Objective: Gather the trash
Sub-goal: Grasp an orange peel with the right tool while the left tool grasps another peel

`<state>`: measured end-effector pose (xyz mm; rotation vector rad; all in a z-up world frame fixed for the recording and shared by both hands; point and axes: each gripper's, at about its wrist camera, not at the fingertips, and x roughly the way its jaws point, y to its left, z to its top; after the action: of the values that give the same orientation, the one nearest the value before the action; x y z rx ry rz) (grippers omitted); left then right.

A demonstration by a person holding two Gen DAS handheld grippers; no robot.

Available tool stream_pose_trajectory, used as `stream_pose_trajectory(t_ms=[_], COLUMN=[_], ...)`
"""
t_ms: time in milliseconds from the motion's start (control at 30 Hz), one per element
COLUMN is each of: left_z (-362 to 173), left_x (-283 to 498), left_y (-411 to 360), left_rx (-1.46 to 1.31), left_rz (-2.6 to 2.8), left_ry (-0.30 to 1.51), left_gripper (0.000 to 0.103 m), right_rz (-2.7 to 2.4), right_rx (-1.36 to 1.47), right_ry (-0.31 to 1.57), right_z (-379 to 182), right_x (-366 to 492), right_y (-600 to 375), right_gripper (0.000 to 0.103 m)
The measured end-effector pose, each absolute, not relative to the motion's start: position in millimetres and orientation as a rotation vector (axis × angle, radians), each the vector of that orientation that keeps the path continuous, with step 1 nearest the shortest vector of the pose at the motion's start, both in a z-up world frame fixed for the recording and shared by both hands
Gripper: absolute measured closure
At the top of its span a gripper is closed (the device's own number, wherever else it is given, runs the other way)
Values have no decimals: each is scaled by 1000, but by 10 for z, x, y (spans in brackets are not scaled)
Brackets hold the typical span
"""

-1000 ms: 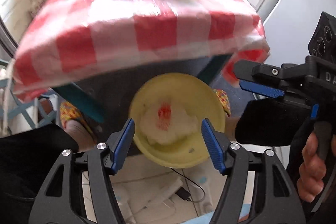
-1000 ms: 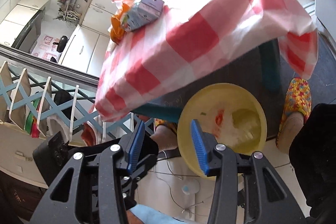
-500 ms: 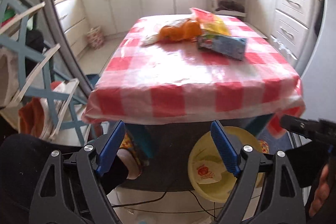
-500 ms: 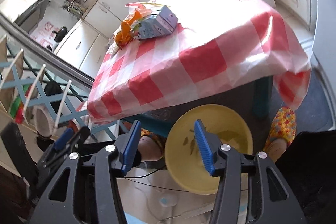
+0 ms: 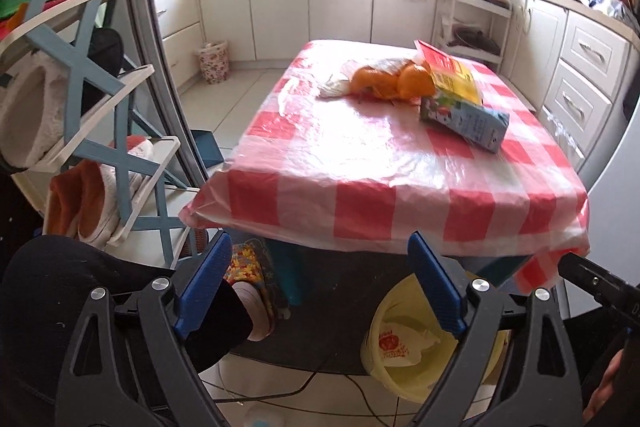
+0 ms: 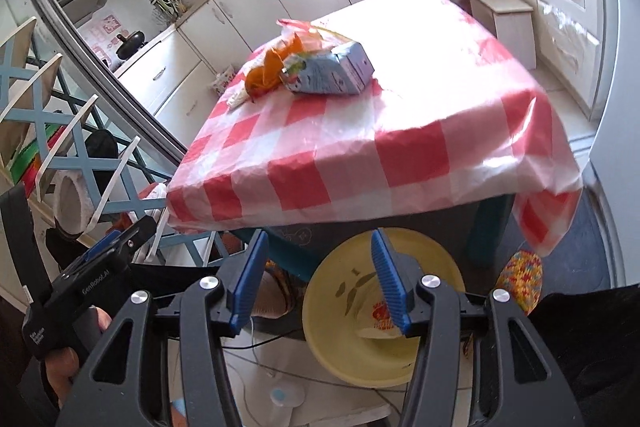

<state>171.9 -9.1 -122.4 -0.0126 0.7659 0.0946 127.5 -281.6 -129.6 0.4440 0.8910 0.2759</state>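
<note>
Two grippers were ours, and both hung empty below the near edge of the table with the red-and-white checked plastic cloth (image 5: 360,163): the left gripper (image 5: 318,287) had its blue fingers spread wide, and the right gripper (image 6: 318,281) was likewise parted with nothing between its pads. At about five o'clock from the left one, on the floor under the table, stood the round yellow plastic basin (image 5: 404,375), and in it we could see a crumpled white wrapper with a red print (image 5: 394,341), so we judged part of the collecting done. On the cloth, near one o'clock, lay what was left: a blue-and-white drink carton on its side (image 5: 466,121), touching a red-and-yellow snack packet (image 5: 448,75), with orange peel in a clear bag (image 5: 390,81) just beside them at eleven o'clock of the carton. We judged three pieces remained to fetch, the carton being nearest us
</note>
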Motion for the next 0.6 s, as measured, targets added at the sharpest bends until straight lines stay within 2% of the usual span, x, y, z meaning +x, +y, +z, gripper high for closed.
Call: stream_pose_trajectory(t_ms=[300, 600], left_z=[-991, -773], left_x=[1655, 1835], left_y=[-55, -10], left_rx=[-39, -55], left_rz=[80, 50], left_ry=[677, 647], left_gripper=[12, 8], right_rz=[266, 312], right_rx=[341, 318], right_ry=[722, 685], right_z=[-951, -846], right_x=[1134, 1234], right_y=[-2689, -2585], right_gripper=[45, 43])
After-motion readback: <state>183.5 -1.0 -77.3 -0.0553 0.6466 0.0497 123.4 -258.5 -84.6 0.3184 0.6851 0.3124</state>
